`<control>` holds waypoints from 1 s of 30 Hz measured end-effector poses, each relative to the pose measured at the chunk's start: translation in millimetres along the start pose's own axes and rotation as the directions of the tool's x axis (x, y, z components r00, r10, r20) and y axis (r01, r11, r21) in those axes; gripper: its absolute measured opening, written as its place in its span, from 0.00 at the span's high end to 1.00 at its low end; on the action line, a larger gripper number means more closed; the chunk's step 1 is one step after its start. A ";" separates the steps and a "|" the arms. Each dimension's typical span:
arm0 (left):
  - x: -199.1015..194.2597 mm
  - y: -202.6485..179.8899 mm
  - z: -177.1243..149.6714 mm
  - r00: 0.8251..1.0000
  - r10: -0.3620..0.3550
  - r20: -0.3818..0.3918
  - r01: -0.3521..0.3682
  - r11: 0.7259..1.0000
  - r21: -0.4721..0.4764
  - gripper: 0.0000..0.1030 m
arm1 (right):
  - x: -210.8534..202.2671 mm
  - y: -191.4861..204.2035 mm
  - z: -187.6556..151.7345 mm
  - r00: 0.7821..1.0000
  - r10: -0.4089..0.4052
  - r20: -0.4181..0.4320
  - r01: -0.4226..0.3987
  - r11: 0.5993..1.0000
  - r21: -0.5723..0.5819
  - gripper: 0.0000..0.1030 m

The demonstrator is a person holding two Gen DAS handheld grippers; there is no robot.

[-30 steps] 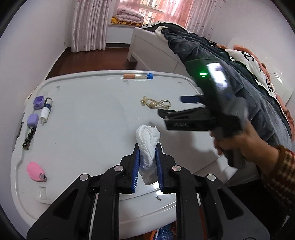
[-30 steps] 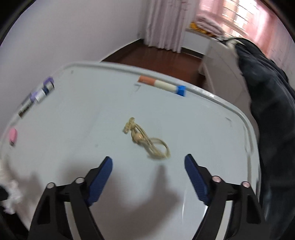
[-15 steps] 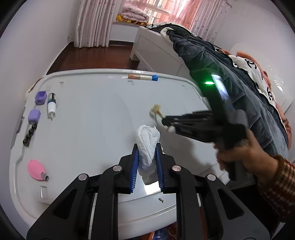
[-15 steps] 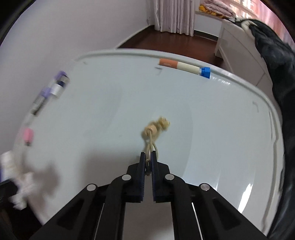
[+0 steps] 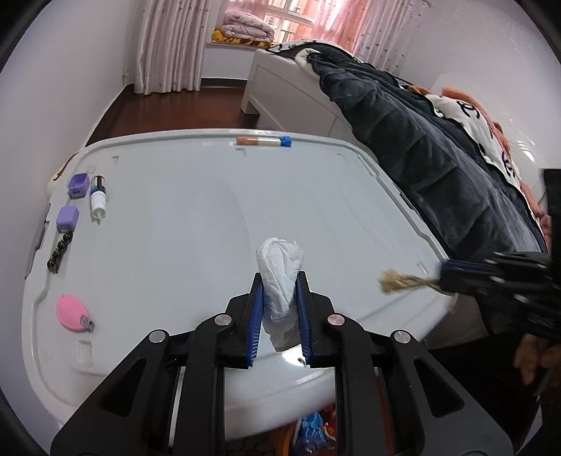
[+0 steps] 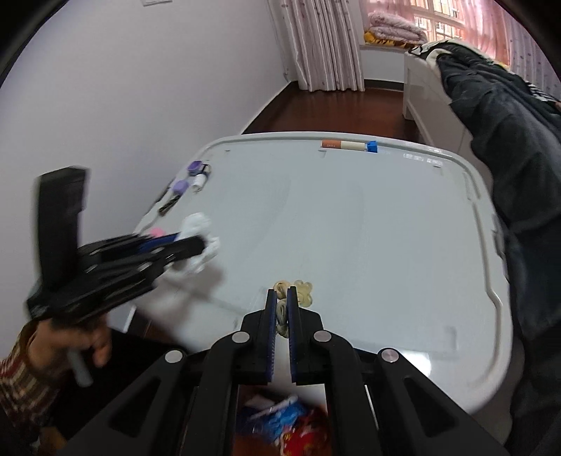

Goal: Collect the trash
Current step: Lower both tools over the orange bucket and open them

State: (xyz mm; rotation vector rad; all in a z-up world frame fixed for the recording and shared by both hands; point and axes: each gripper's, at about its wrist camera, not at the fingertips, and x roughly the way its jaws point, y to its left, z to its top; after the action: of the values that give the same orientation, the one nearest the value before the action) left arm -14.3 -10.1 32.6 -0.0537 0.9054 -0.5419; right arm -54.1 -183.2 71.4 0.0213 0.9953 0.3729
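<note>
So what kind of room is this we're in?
Most likely a bedroom in a home. A bed heaped with dark bedding stands beside the white table, pink curtains hang at the window, and folded quilts sit on the sill.

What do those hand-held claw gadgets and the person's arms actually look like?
Both the left claw and right claw are matte black plastic, with angular linkages, silver rivets and ribbed blue finger pads. No cables show. The left hand emerges from a brown-and-cream plaid sleeve.
</note>
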 end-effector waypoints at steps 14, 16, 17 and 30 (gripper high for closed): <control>-19.8 -82.6 -145.5 0.949 -0.180 -0.258 0.198 0.979 0.044 0.79 | -27.4 18.1 -143.4 0.984 0.030 -0.173 -0.021 0.998 0.052 0.92; -13.1 -82.7 -160.0 0.935 -0.166 -0.314 0.188 0.981 0.040 0.72 | -20.4 14.8 -157.3 0.978 0.027 -0.206 -0.012 0.997 0.072 0.85; -10.4 -80.8 -163.6 0.930 -0.154 -0.333 0.175 0.984 0.035 0.59 | -17.4 12.4 -163.3 0.975 0.025 -0.220 -0.006 0.996 0.090 0.77; -36.6 -12.7 -100.2 0.987 0.074 -0.139 -0.090 0.990 -0.110 0.33 | -34.4 -3.5 -97.7 0.996 -0.070 -0.053 0.073 0.995 0.063 0.32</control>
State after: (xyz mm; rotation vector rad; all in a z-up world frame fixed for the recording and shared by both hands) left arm -113.8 14.1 0.1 -0.0854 1.0664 -0.4194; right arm -150.1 -212.2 45.2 0.0347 1.0552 0.2770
